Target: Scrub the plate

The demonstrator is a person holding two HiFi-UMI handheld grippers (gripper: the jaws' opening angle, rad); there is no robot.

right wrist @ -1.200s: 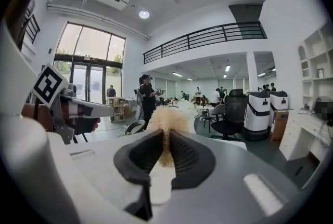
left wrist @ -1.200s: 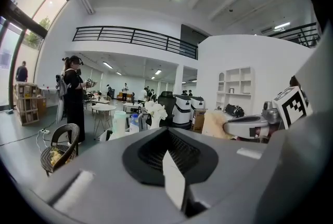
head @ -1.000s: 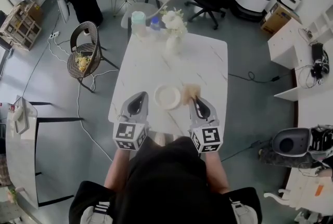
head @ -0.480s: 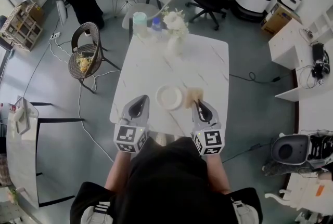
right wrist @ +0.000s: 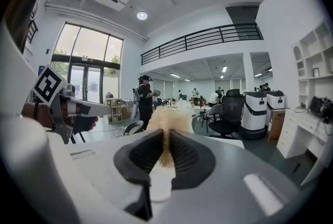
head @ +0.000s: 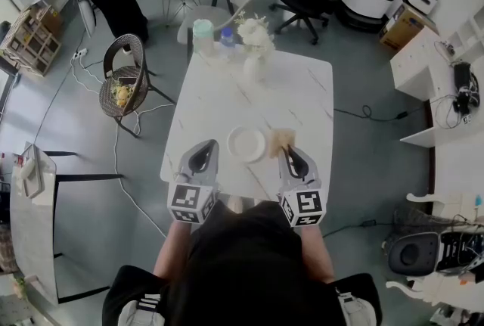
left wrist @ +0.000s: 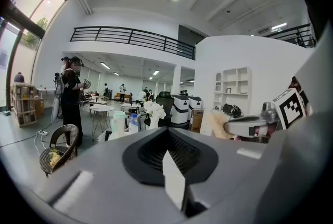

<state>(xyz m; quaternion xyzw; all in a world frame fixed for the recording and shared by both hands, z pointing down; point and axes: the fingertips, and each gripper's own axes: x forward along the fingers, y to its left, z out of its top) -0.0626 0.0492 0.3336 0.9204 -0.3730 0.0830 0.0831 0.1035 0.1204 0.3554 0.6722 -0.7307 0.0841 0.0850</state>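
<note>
Table [head: 227,94], left tongs [head: 203,150] closed empty, right tongs [head: 286,150] gripping scrubber [head: 280,138]

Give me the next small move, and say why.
Probably swing the right tool a little left to bring the scrubber onto the plate: the tool is shut on the scrubber, which is beside the plate's right edge, not yet over it.

Plate [head: 246,144] at my end of the table [head: 219,101]

My left gripper [head: 205,146] is left of the plate and my right gripper [head: 283,147] is right of it, with the scrubber [head: 281,138] between its jaws, just beside the plate's rim. A flower vase [head: 253,45] and bottles [head: 203,33] stand at the far edge. A wicker chair [head: 125,79] sits left of the table.
</note>
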